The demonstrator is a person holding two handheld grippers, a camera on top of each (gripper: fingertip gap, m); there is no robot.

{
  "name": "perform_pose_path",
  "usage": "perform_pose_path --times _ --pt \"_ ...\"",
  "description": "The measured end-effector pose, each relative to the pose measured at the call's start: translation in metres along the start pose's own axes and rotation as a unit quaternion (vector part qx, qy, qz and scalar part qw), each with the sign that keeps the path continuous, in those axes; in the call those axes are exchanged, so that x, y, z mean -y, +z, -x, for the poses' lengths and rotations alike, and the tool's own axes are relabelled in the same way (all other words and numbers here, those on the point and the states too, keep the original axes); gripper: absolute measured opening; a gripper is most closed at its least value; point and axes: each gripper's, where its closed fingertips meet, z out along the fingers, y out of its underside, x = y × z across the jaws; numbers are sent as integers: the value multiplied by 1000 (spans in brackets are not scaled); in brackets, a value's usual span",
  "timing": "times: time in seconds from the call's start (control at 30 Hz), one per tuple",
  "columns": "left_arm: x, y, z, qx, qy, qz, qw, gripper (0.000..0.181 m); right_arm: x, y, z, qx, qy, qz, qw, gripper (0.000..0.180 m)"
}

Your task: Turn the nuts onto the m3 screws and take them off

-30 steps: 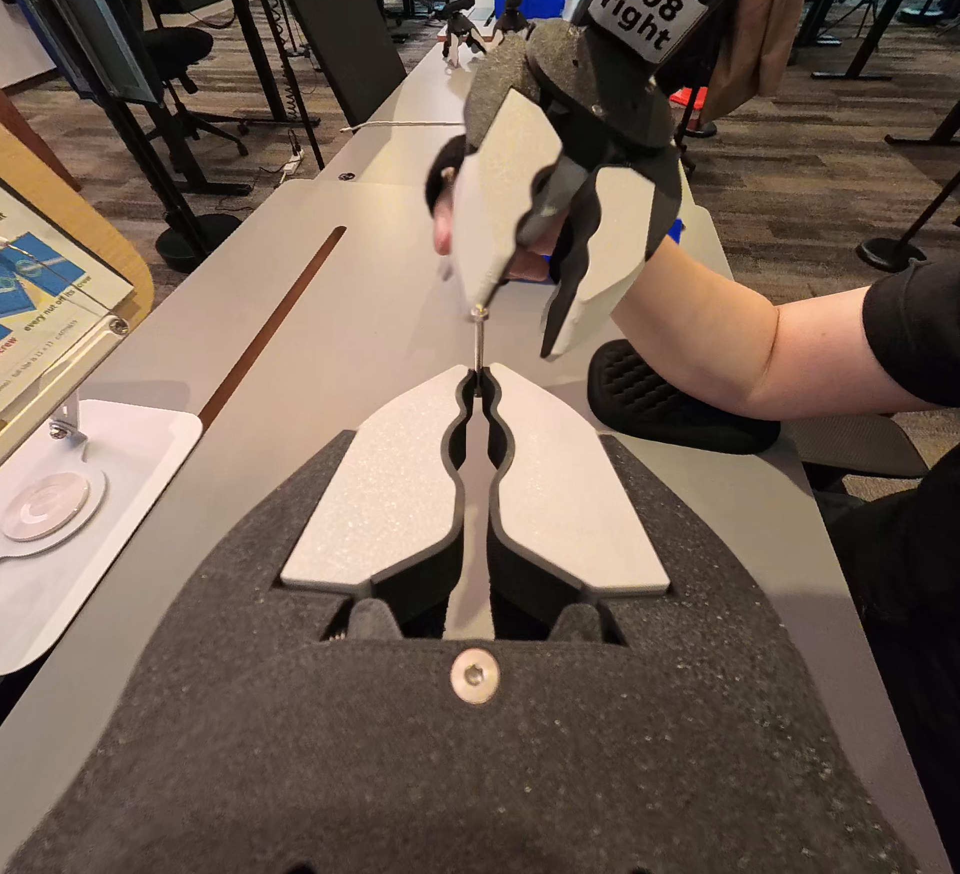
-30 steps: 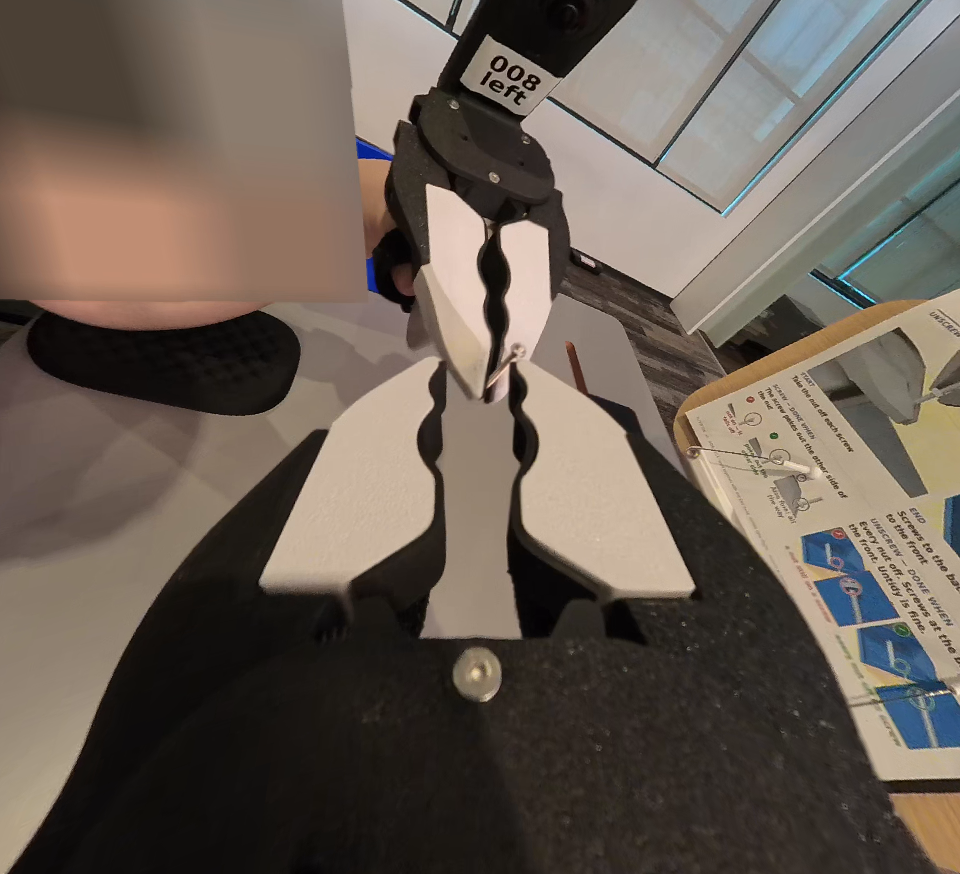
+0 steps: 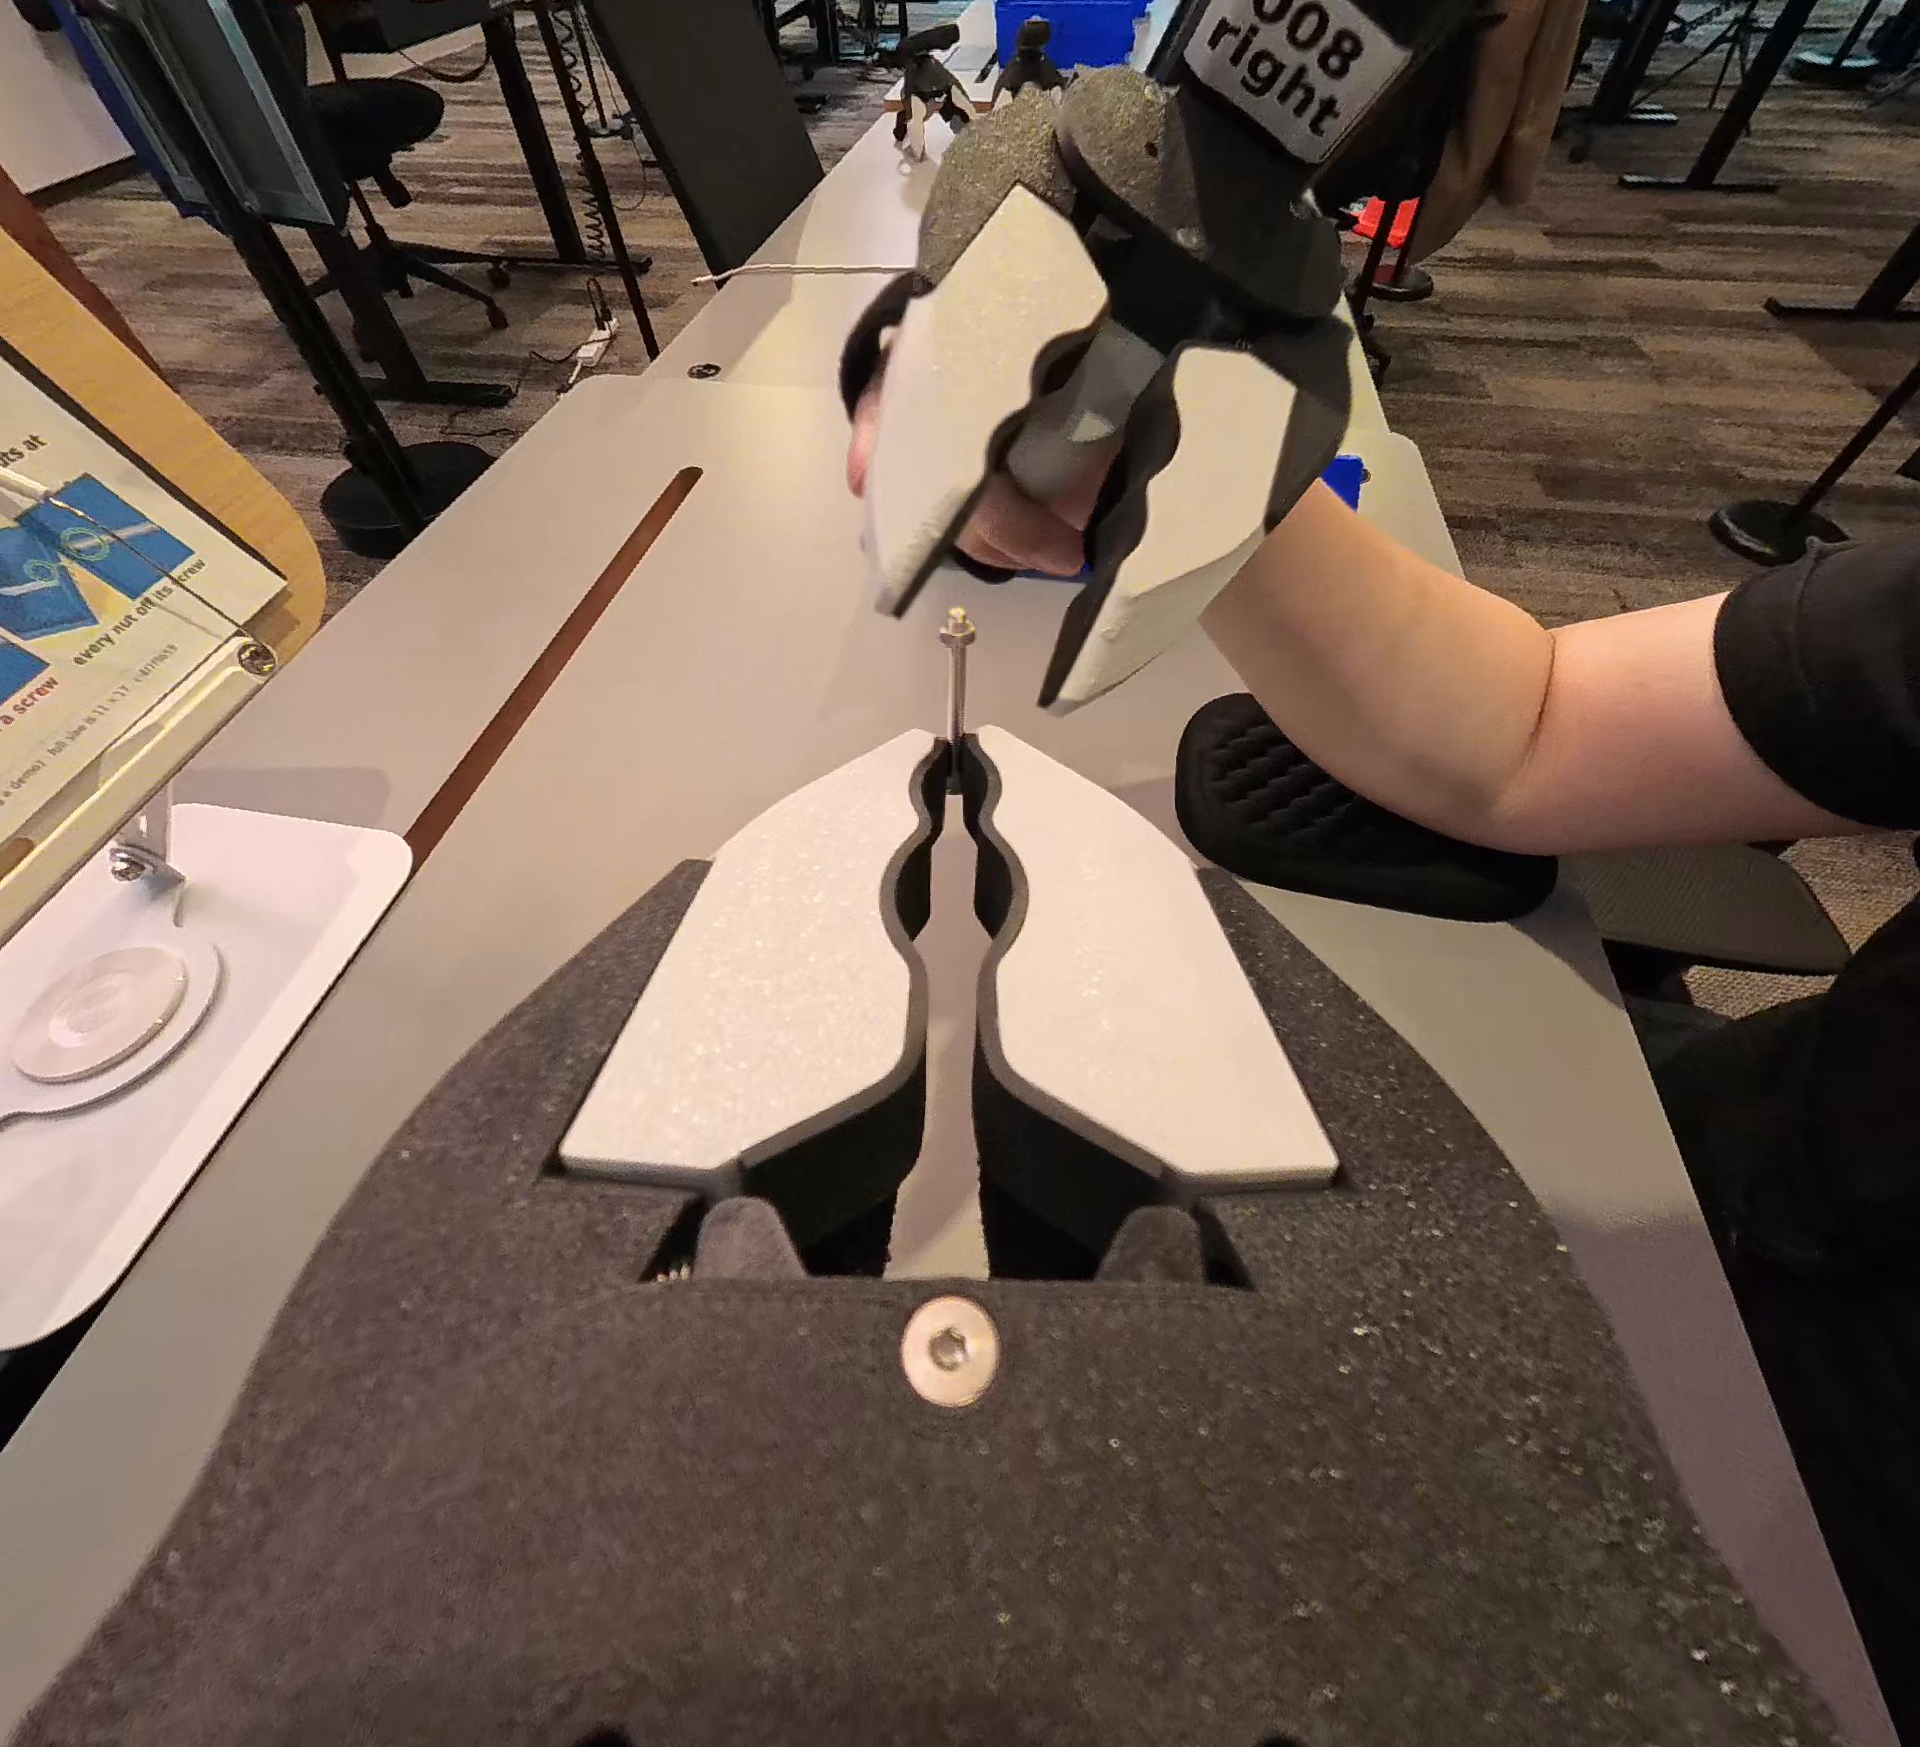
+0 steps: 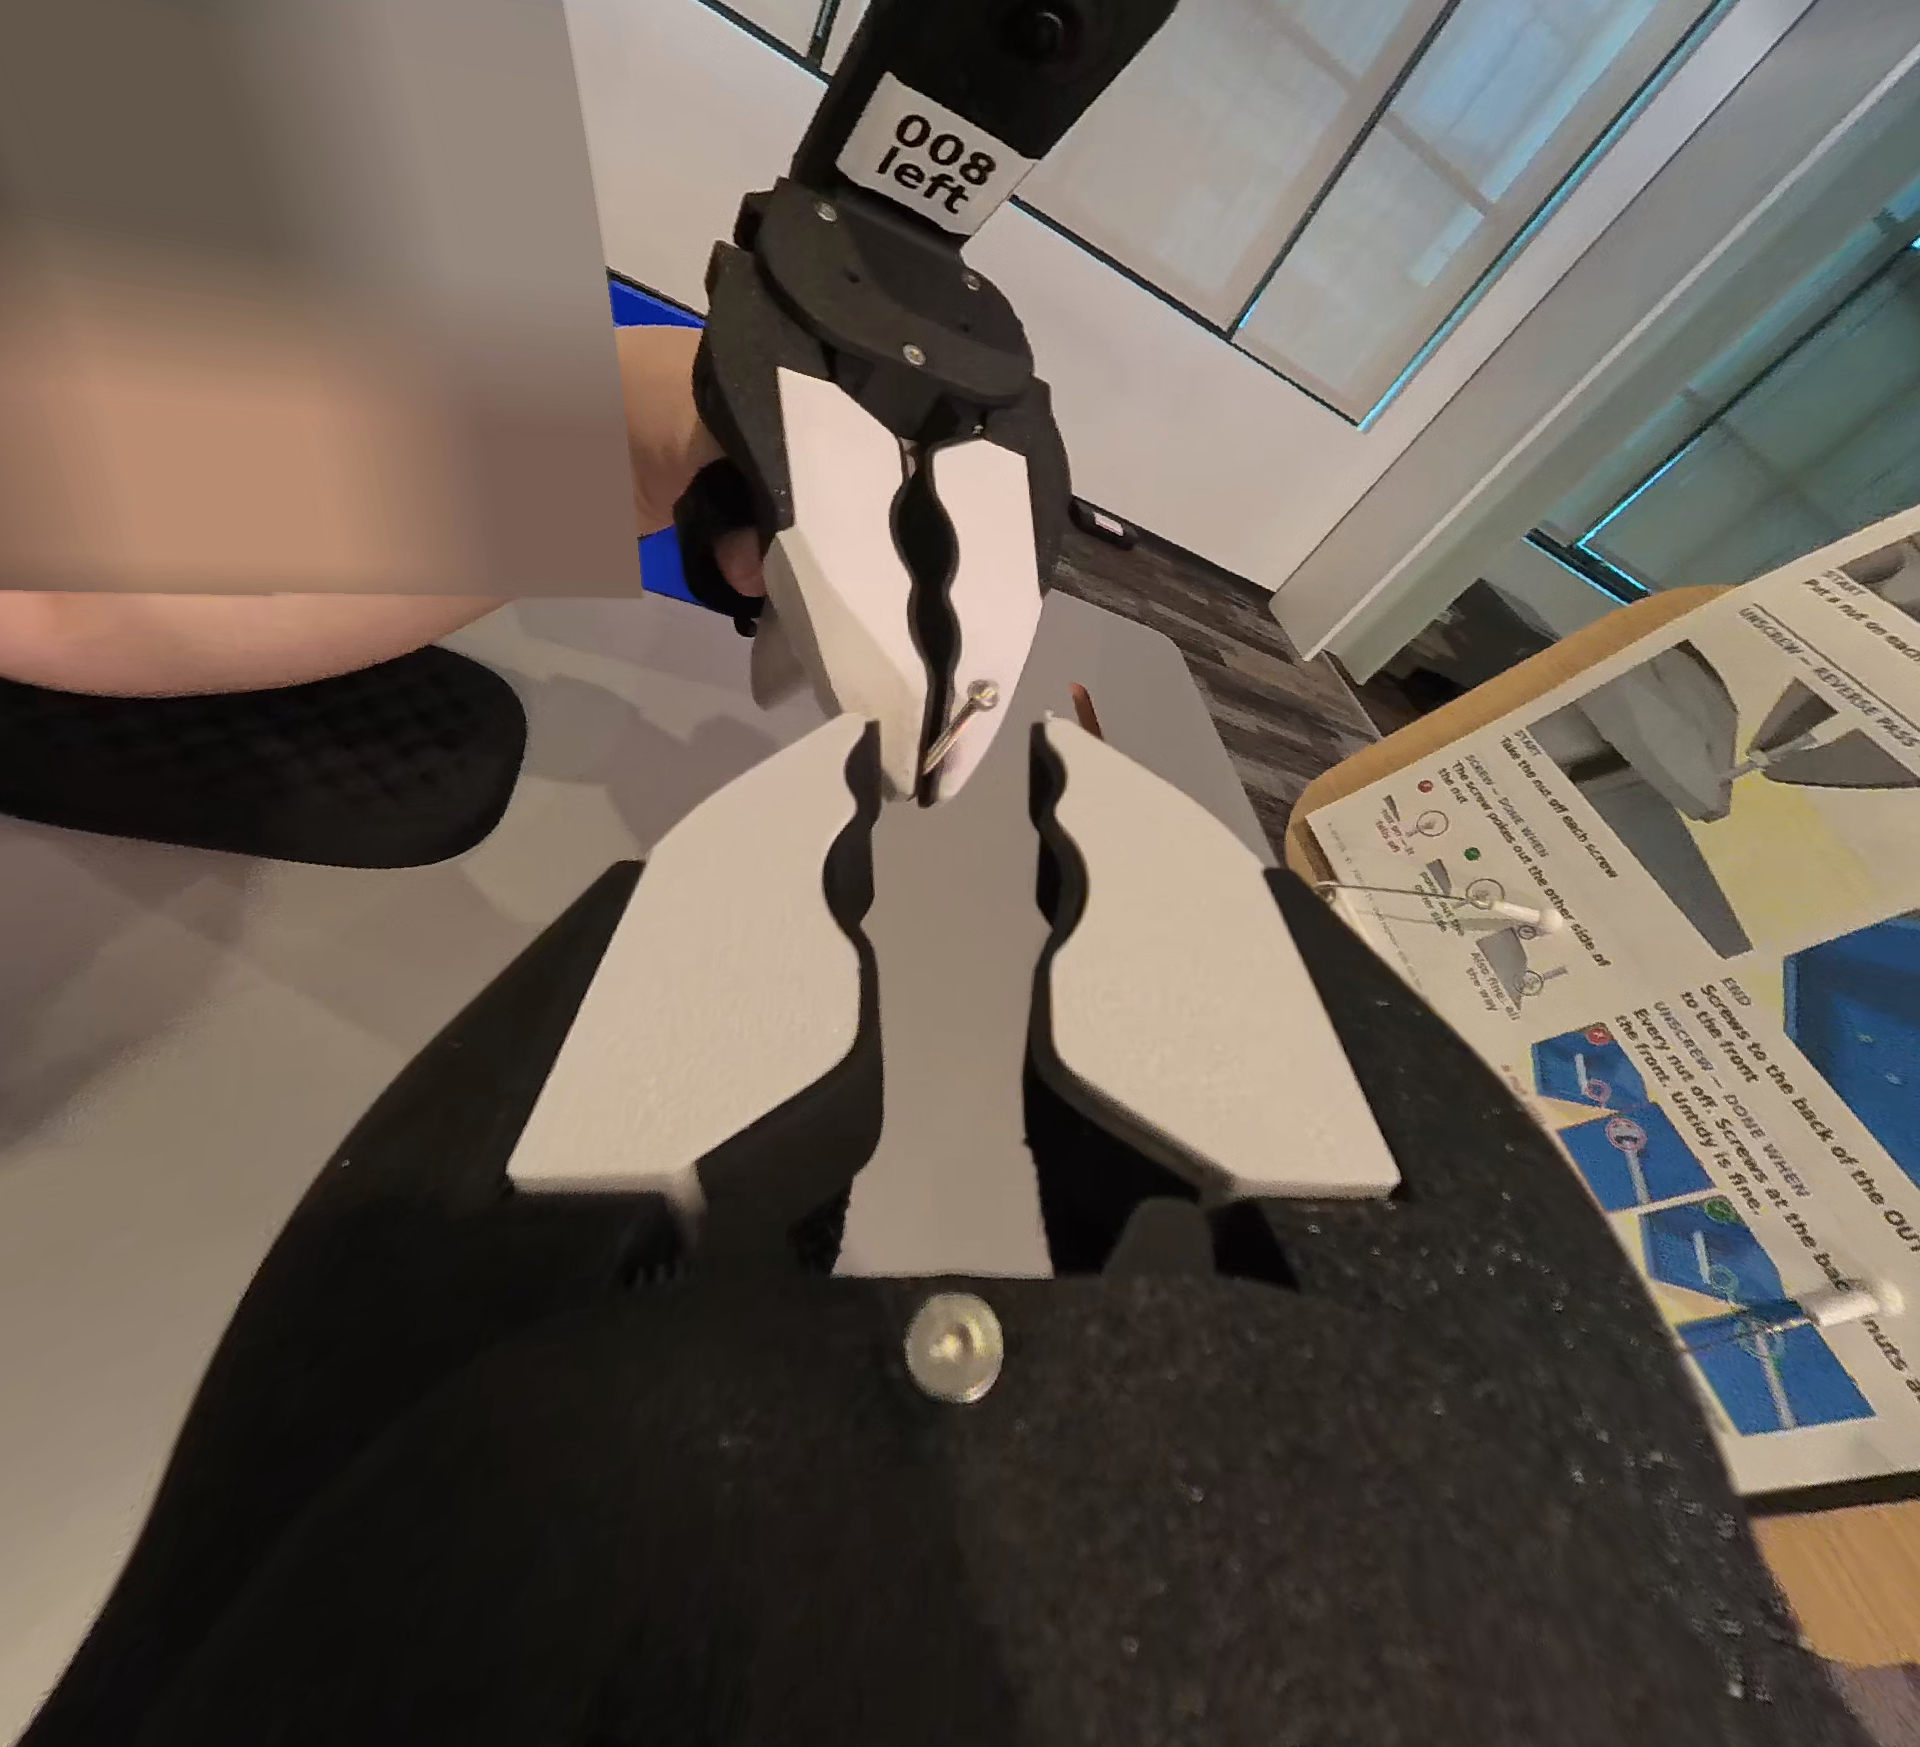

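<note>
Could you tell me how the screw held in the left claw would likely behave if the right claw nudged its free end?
The screw looks thin, stiff metal, so it probably won't bend. Pinched only at its base by the left claw, it may pivot or slip. The nut at its tip might spin.

The screw [image 3: 955,689] was bright, shiny metal, as was its nut [image 3: 956,625]. The left gripper [image 3: 954,747] had matt, grainy white finger plates on rough black speckled plastic. The table [image 3: 665,658] looked smooth, matt grey. The instruction sheet [image 4: 1683,1022] was glossy paper.
</note>
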Motion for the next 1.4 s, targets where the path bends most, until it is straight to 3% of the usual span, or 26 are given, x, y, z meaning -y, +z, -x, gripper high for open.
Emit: perform_pose_path --times 0.33,0.5,0.73,1.4 --pt "0 0 2 4 -4 -3 1000 2 6 -6 8 27 6 -13 1000 22" --pt "0 2 -1 -3 -1 -3 1000 2 13 -6 -3 -6 16 -35 999 28" --pt "0 2 -1 -2 2 -5 1000 2 7 0 8 22 9 -18 1000 28" --pt "3 -3 2 1 -4 -17 1000 2 7 0 -1 1 24 -27 999 25"
